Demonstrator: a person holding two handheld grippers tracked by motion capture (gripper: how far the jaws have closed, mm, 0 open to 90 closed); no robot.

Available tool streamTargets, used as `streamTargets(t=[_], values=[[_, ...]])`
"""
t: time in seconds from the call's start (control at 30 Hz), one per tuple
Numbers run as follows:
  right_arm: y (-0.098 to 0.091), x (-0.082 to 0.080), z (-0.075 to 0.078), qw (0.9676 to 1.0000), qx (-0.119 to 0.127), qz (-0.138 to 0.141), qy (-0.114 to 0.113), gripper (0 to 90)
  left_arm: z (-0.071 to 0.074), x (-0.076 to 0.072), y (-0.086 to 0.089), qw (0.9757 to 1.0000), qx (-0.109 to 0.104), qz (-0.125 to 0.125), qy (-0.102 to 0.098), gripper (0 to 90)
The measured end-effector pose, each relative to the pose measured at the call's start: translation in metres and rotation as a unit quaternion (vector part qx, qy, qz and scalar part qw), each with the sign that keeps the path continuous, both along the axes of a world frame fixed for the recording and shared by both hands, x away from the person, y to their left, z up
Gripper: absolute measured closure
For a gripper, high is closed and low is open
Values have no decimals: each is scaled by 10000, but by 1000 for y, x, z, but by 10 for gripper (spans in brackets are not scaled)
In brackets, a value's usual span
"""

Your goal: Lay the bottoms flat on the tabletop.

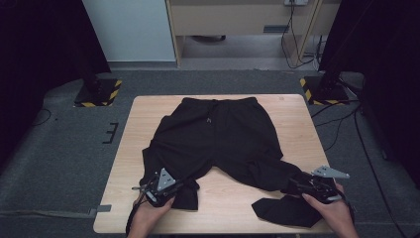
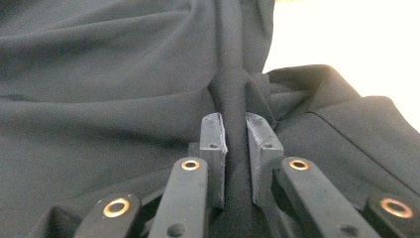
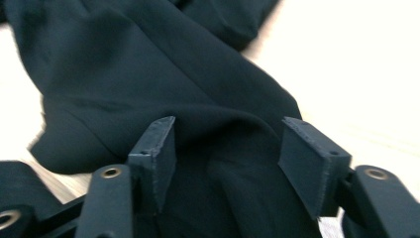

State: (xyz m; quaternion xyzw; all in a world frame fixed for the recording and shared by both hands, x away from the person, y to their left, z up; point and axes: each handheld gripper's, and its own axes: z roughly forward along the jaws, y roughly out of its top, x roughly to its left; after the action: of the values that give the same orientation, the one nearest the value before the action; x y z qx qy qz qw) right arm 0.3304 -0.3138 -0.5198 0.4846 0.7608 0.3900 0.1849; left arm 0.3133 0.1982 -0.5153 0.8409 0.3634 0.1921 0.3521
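On a light wooden table (image 1: 292, 106), a pair of black trousers (image 1: 218, 139) lies spread flat, waistband toward the far edge and both legs running toward the person's side. At the near left, the left gripper (image 1: 166, 187) sits on the end of the left trouser leg, held by the person's left hand (image 1: 148, 214). From the left gripper view, its jaws are drawn close together and clamped on a raised ridge of black fabric (image 2: 236, 148), which stands pinched between the two pads and runs away from them up into the cloth. At the near right, the right gripper (image 1: 309, 187) rests over the end of the right leg, held by the right hand (image 1: 337, 210). From the right gripper view, its jaws stand wide apart, with a hump of the dark fabric (image 3: 233, 148) lying between them; the cloth fills the gap loosely and neither pad presses it. A folded-over cuff end (image 1: 285, 210) lies just beside the right gripper near the table's front edge.
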Motion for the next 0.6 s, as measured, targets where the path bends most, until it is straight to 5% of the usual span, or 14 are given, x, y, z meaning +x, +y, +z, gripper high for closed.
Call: streamTargets(t=[0.17,0.27,0.33,0.6], values=[[-1,-4,-6,9998,-67,-3,199,429,-1,0,-1,10000,15,-19,22,791],[2,-7,-10,9995,-214,101,204,523,-2,0,-1,10000,32,-26,25,792],[2,-9,-8,9993,-225,101,271,705,-2,0,-1,10000,42,-30,19,795],[1,-22,-2,9980,-368,315,397,863,-3,1,-3,10000,60,-61,20,795]])
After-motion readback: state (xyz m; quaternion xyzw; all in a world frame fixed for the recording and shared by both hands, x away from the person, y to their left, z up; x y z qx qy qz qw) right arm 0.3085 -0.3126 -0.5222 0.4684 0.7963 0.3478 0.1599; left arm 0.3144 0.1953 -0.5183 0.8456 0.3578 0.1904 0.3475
